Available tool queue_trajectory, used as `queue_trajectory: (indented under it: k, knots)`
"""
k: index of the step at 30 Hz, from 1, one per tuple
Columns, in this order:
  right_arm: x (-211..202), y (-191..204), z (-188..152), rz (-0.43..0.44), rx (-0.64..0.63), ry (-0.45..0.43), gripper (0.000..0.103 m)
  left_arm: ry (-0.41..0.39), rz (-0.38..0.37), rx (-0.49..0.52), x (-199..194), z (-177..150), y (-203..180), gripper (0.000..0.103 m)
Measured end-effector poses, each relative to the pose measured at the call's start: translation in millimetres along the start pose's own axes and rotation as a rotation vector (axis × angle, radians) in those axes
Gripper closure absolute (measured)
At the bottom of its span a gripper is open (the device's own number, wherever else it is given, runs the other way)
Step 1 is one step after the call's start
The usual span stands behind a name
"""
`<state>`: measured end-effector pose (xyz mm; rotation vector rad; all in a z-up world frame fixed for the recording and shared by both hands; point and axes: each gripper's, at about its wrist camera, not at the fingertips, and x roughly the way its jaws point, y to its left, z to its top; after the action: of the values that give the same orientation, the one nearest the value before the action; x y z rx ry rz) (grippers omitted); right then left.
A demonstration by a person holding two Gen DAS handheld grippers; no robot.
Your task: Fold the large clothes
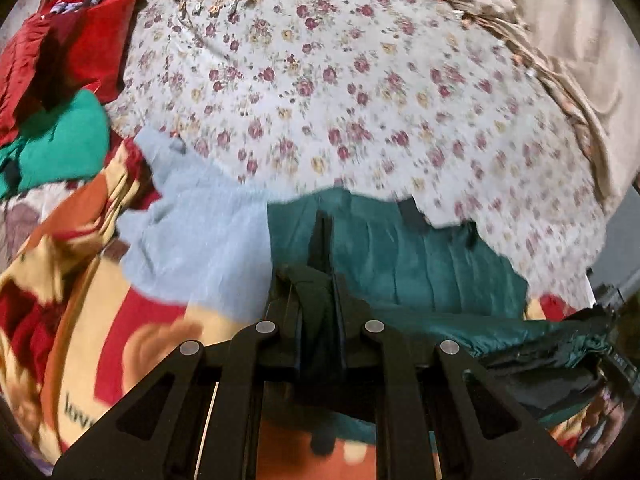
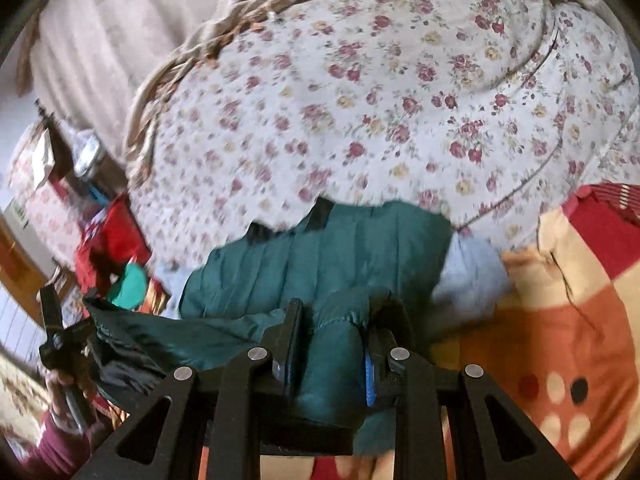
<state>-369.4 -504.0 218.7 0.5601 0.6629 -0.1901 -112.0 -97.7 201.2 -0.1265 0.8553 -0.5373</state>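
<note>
A: Holding the dark green padded garment (image 1: 400,256) by one pinched edge: left gripper (image 1: 326,280) clamped shut on a thin fold of the fabric. Rest of the garment spread ahead, lying over the floral bedsheet (image 1: 340,80), touching the pale blue fleece (image 1: 192,232) on its left side.

B: Confirmed. Right gripper (image 2: 334,340) closed on a thicker bunched roll of the same garment (image 2: 320,248), jaws held apart by the padding. Left gripper also visible at the left edge of the right wrist view, fabric stretched between the two.

A: Risks on the left side: thin pinch, smooth shell. Likely to slip out under tension if the two grippers pull apart.

B: Risks in the middle: blue fleece touching the garment edge. Possibly dragged along with a lift, spoiling the fold.

A: Risks on the right: bulky roll in the jaws. Uneven hold, so corners probably misaligned when laid down. Patterned blanket (image 2: 560,320) just beside, another possible snag.
</note>
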Motion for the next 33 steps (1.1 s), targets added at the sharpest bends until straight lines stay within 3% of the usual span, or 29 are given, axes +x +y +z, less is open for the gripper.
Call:
queue_trajectory:
  k: [4, 7, 10, 13, 15, 16, 18, 19, 23, 25, 28, 30, 33]
  knots:
    - [41.6, -11.1, 31.3, -0.058, 0.013, 0.008, 0.080, 0.003, 0.072, -0.001, 49.1, 27.3, -7.7, 0.091]
    - [93.4, -38.1, 45.8, -0.112, 0.102, 0.037, 0.080, 0.055, 0.135, -0.034, 100.7, 38.4, -2.9, 0.091]
    - [129.1, -60.2, 45.1, -0.106, 0.158, 0.075, 0.068, 0.107, 0.127, -0.074, 137.8, 38.5, 4.6, 0.088]
    - [121.1, -63.5, 46.5, -0.069, 0.163, 0.041, 0.058, 0.128, 0.101, -0.080, 154.9, 40.3, 8.7, 0.088]
    - [104.3, -61.7, 48.4, -0.052, 0.155, 0.007, 0.028, 0.123, 0.090, -0.068, 157.2, 42.5, 6.8, 0.087]
    - [91.4, -59.8, 49.6, -0.080, 0.145, -0.028, 0.023, 0.122, 0.095, -0.061, 157.9, 43.1, 5.2, 0.087]
    - [64.7, -51.1, 50.3, -0.106, 0.116, -0.094, 0.022, 0.122, 0.104, -0.056, 159.2, 41.8, 4.2, 0.086]
    - [52.0, -44.1, 49.2, -0.067, 0.096, -0.116, 0.022, 0.120, 0.103, -0.058, 159.2, 41.2, 4.3, 0.086]
    - [48.5, 7.3, 39.3, 0.028, -0.094, -0.088, 0.025, 0.114, 0.082, -0.068, 157.6, 42.0, 3.9, 0.079]
    - [74.4, 41.2, 32.5, 0.043, -0.218, -0.016, 0.028, 0.114, 0.067, -0.073, 154.4, 43.2, 4.9, 0.074]
    - [131.1, 81.0, 15.5, -0.011, -0.368, 0.058, 0.033, 0.106, 0.025, -0.078, 143.5, 48.6, 5.9, 0.055]
    - [168.8, 94.9, 13.4, -0.048, -0.416, 0.096, 0.033, 0.060, 0.020, -0.080, 128.7, 54.6, 8.2, 0.021]
    - [219.5, 92.3, 16.1, -0.167, -0.416, 0.108, 0.033, 0.014, -0.027, -0.103, 108.0, 62.5, 16.5, 0.015]
